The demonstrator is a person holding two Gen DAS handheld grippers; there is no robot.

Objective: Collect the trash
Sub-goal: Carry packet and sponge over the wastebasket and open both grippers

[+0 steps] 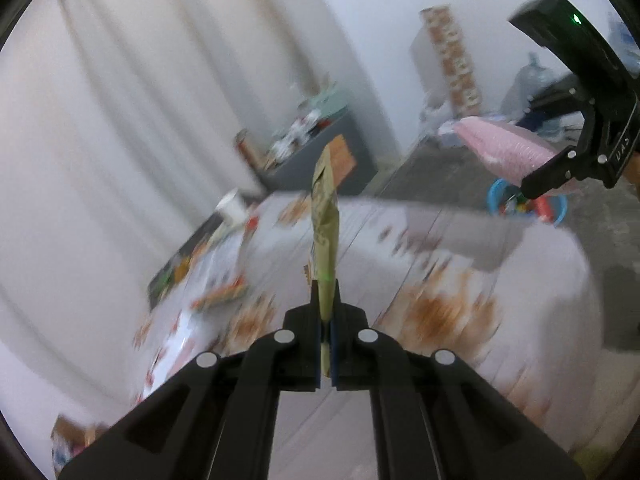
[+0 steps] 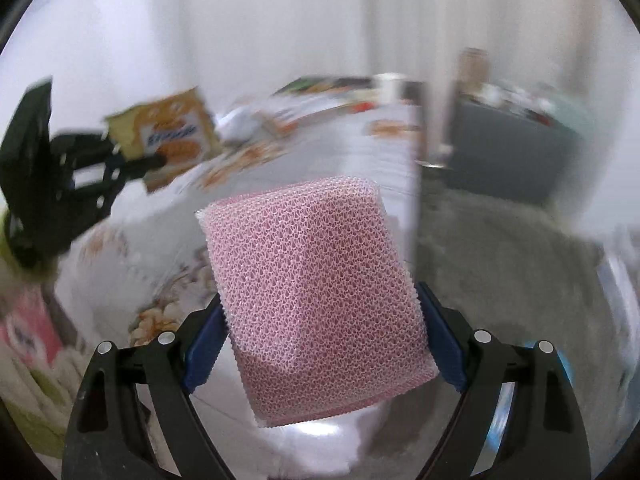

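Observation:
My left gripper (image 1: 326, 312) is shut on a flat yellow-orange snack wrapper (image 1: 325, 232), held edge-on and upright above the table; the same wrapper (image 2: 168, 136) shows face-on in the right wrist view, held by the left gripper (image 2: 160, 162). My right gripper (image 2: 322, 320) is shut on a pink foam net sleeve (image 2: 316, 292), held in the air over the table's edge. In the left wrist view the right gripper (image 1: 528, 188) and the pink sleeve (image 1: 504, 144) are at the upper right, above a blue bin (image 1: 496, 196).
The table has a white cloth with orange flower prints (image 1: 440, 308). More packets and papers (image 1: 224, 292) and a white cup (image 1: 232, 204) lie at its far left. A grey cabinet (image 1: 320, 152) with clutter stands behind. Grey carpet (image 2: 500, 260) lies right of the table.

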